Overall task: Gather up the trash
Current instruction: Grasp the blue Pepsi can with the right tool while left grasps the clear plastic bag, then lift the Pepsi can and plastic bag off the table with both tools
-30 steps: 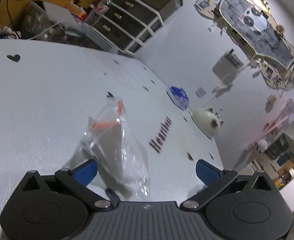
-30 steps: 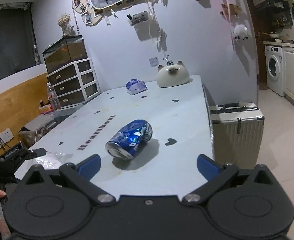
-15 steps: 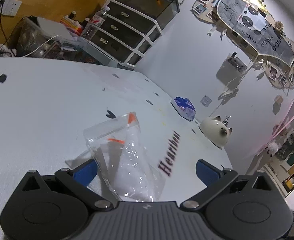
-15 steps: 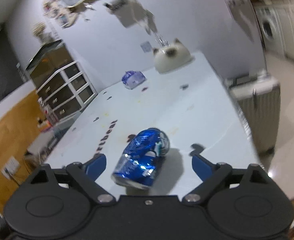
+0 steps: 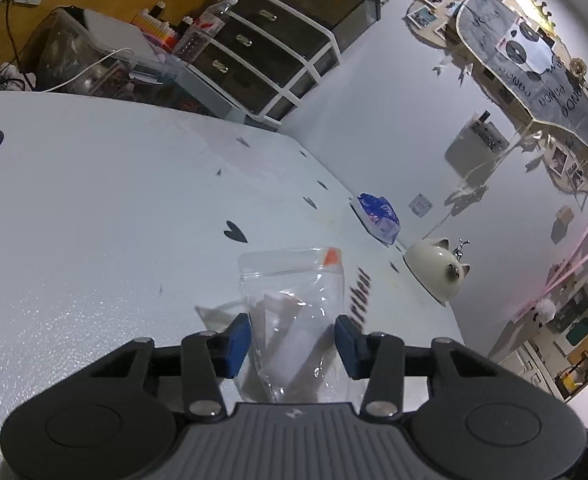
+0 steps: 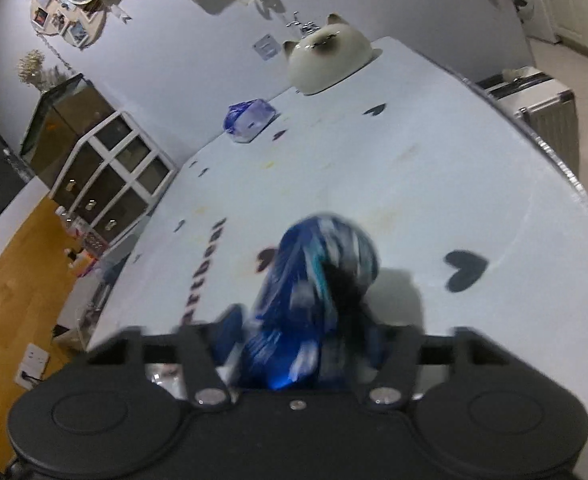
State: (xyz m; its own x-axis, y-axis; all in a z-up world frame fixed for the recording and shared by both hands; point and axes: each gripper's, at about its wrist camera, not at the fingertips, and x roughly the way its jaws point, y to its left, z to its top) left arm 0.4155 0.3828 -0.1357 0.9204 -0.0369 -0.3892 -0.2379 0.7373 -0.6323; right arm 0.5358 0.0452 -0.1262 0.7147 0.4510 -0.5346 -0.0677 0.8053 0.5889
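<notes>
Trash lay in two places on the heart-printed table (image 5: 93, 208), one piece to each hand. The clear zip bag (image 5: 294, 304), orange tab at its far corner, stood up between the blue pads of the left gripper (image 5: 292, 340), its long axis running straight away from the jaws – these had just been closing and sat against the film on both sides, a light pinch as far as I could judge. The crushed blue soda can (image 6: 314, 304) lay lengthwise between the fingers of the right gripper (image 6: 306, 336), open end toward the camera – blur hid the pads, so whether those jaws, also just closing, had bitten yet I could not tell. Farther off, toward the table's far edge, sat a blue tissue pack (image 6: 249, 120) and a cat-shaped dish (image 6: 328, 58).
</notes>
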